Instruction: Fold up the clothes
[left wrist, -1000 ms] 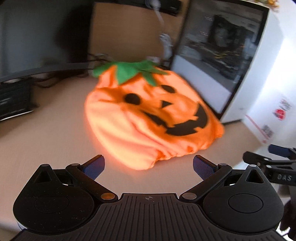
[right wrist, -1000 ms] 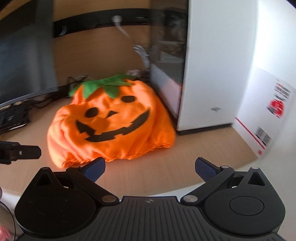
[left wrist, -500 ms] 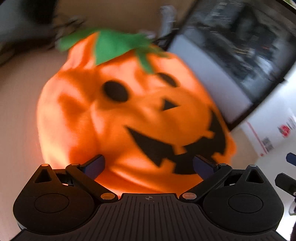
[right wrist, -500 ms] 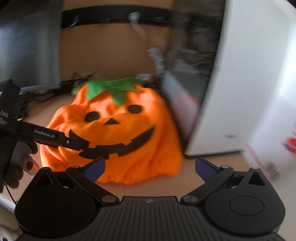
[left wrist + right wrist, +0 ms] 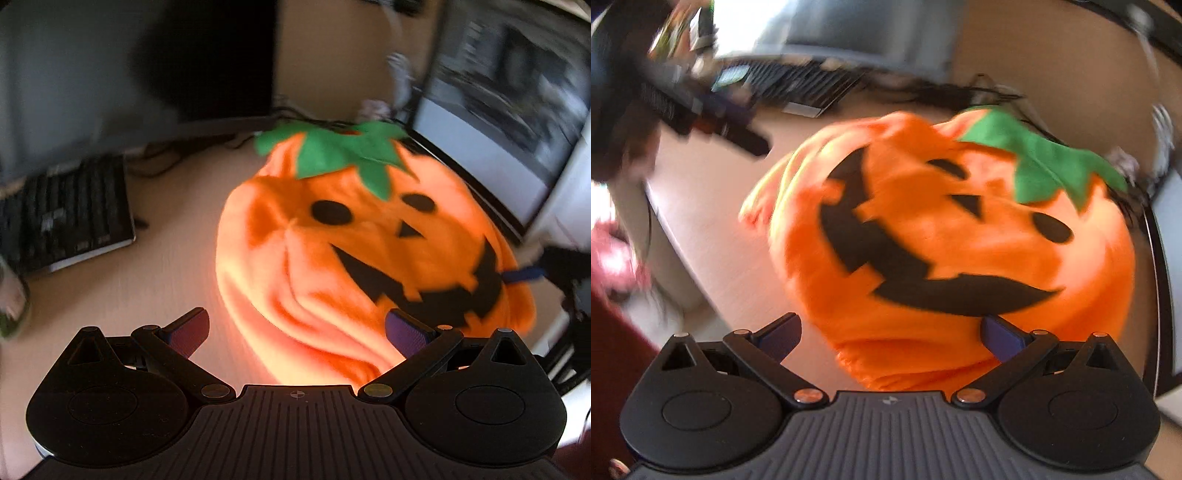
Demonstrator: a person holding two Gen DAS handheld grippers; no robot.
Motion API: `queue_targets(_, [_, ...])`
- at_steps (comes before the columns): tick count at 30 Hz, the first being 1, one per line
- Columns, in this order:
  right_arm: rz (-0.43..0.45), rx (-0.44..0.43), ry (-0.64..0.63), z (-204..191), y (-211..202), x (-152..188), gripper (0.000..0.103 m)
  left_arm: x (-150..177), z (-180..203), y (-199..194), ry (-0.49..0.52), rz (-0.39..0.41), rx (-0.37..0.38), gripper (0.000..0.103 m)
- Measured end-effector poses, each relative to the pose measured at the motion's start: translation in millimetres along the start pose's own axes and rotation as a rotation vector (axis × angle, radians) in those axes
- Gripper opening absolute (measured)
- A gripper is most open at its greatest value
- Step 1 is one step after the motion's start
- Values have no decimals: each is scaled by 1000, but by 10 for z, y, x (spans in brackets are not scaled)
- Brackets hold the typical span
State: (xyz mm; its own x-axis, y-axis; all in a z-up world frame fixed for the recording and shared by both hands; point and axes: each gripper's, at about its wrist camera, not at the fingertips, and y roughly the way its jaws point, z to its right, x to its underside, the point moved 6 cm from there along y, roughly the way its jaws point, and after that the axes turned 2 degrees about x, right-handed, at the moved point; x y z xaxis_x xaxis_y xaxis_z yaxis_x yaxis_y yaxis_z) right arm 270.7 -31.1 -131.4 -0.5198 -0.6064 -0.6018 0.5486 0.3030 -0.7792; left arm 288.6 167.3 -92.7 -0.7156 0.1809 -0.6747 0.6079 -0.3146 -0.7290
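Left gripper and right gripper, both with jaws spread and holding nothing, are now crowding the near hem of the pumpkin costume, having closed in from further back over 1 second. It is lying puffed, face up, on the desk. A grab looks likely. Blur is hiding the hem's edges; the underside is unseen.

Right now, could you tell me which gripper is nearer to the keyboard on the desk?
Left. The left gripper sits at the costume's side nearest the keyboard; the right gripper is across the costume.
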Motion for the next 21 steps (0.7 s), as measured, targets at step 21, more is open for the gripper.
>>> queue_targets(21, [-50, 618, 169, 554, -23, 285, 103, -164, 11, 559, 187, 32, -328, 103])
